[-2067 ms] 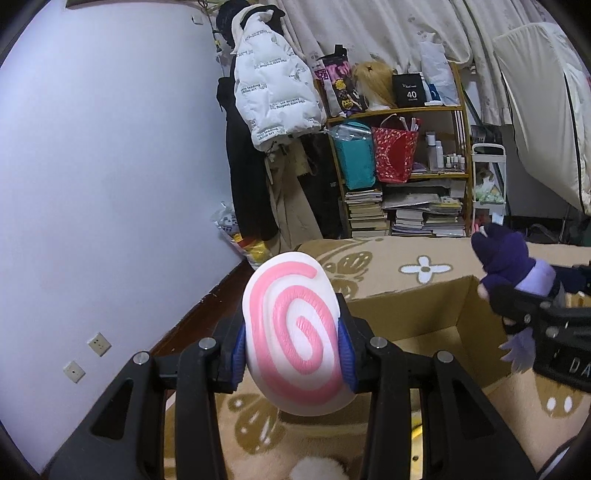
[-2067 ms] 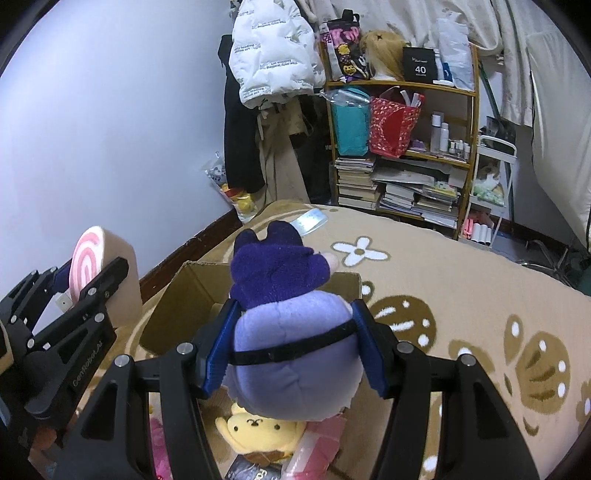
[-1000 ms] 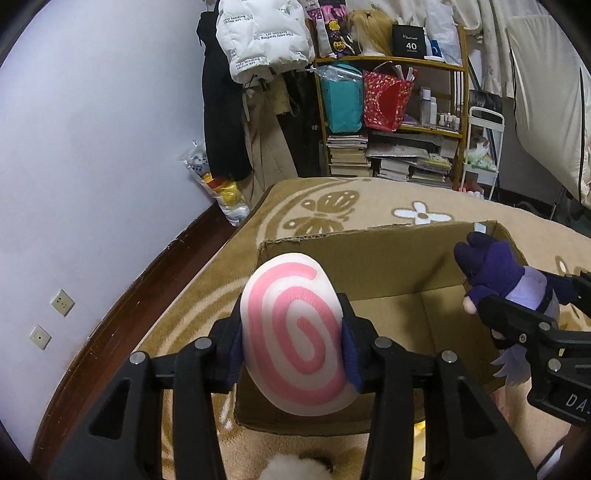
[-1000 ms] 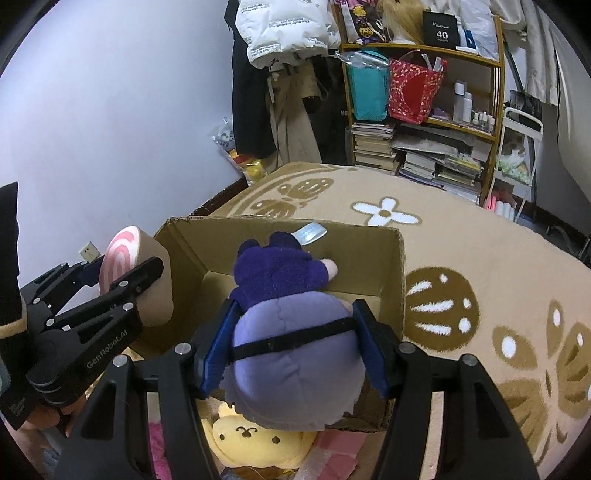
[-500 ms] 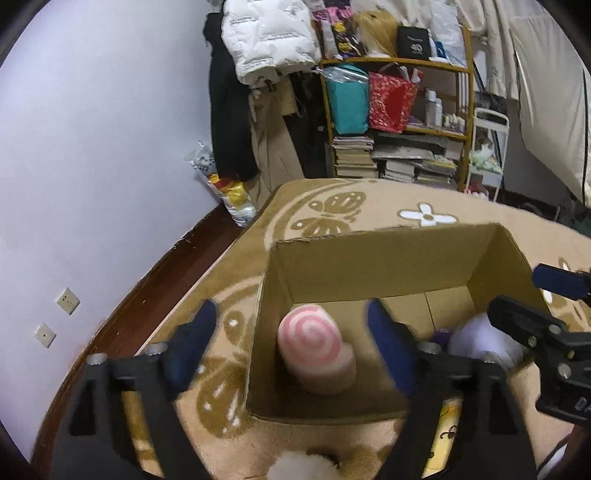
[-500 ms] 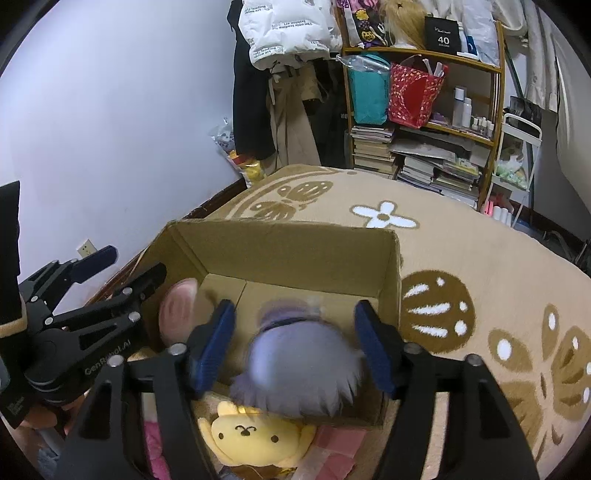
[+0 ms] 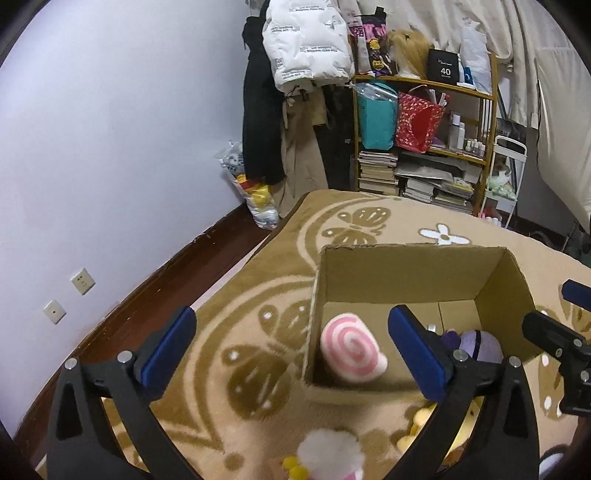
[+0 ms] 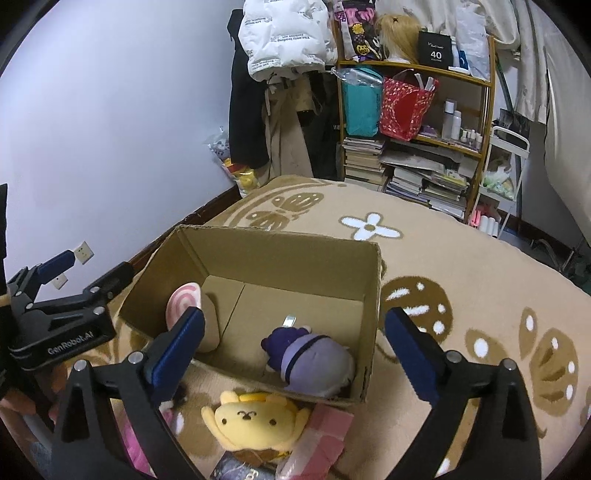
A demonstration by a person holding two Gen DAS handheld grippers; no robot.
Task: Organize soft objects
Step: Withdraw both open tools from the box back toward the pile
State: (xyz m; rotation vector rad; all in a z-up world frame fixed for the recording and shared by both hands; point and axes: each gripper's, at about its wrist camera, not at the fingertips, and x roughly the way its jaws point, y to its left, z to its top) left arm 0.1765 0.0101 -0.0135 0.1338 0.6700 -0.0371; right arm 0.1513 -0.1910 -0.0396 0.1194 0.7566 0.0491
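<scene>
Both views look forward and steeply down along their own fingers, from close above the open cardboard box [image 7: 406, 269] on the patterned blanket [image 7: 258, 291], toward the cluttered bookshelf [image 8: 424, 122] at the far wall. The left wrist camera sits off the box's left side; the right wrist camera sits nearer its front edge (each catches the other's fingers at its margin). They share the box, blanket and shelf.

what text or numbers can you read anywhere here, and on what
"GenRobot.AI": on the left gripper, printed along its black body.
"40": on the black box on the top shelf; the small line under it is too small to read.
White puffer jacket: rows of print, upside down and too blurred to read.
</scene>
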